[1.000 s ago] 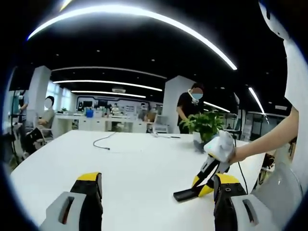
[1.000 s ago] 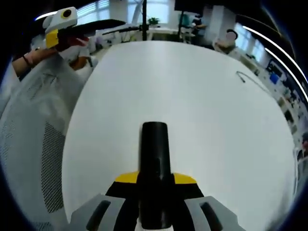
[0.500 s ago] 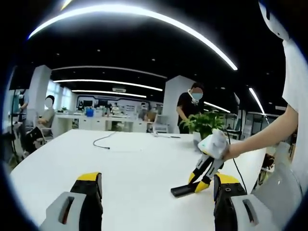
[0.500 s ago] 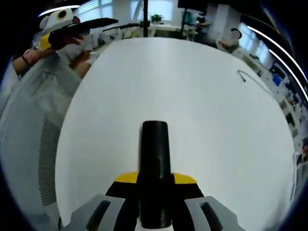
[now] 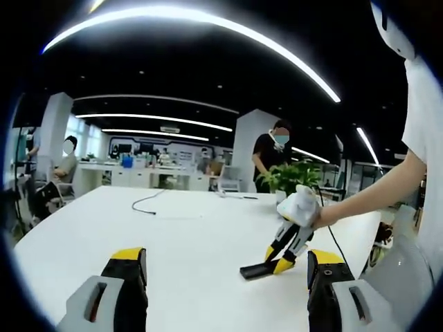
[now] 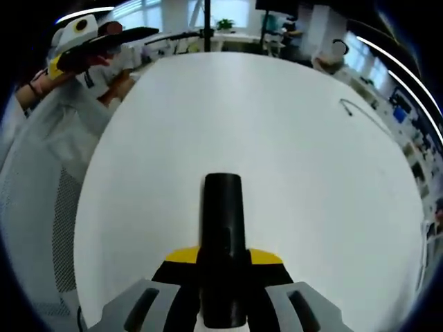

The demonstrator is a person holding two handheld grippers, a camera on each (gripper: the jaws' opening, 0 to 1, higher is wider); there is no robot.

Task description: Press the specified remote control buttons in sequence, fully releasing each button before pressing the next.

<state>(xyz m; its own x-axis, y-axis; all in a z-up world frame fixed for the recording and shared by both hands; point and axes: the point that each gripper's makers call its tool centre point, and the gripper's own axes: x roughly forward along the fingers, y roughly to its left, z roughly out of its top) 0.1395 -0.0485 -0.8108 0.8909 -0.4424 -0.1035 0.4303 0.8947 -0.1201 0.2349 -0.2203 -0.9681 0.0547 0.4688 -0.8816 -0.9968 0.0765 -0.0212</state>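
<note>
Left gripper (image 5: 225, 277): yellow-tipped jaws stand wide apart with nothing between them, above the white oval table (image 5: 187, 235).

Right gripper (image 6: 223, 259): jaws closed on the slim black remote control (image 6: 223, 228), which juts forward over the tabletop. In the left gripper view the right gripper slants down from the person's hand (image 5: 325, 216), the remote's far end at or just above the table surface; contact not resolvable.

A thin dark cable (image 5: 147, 202) lies far across the table; a green potted plant (image 5: 294, 176) stands behind the right gripper.
</note>
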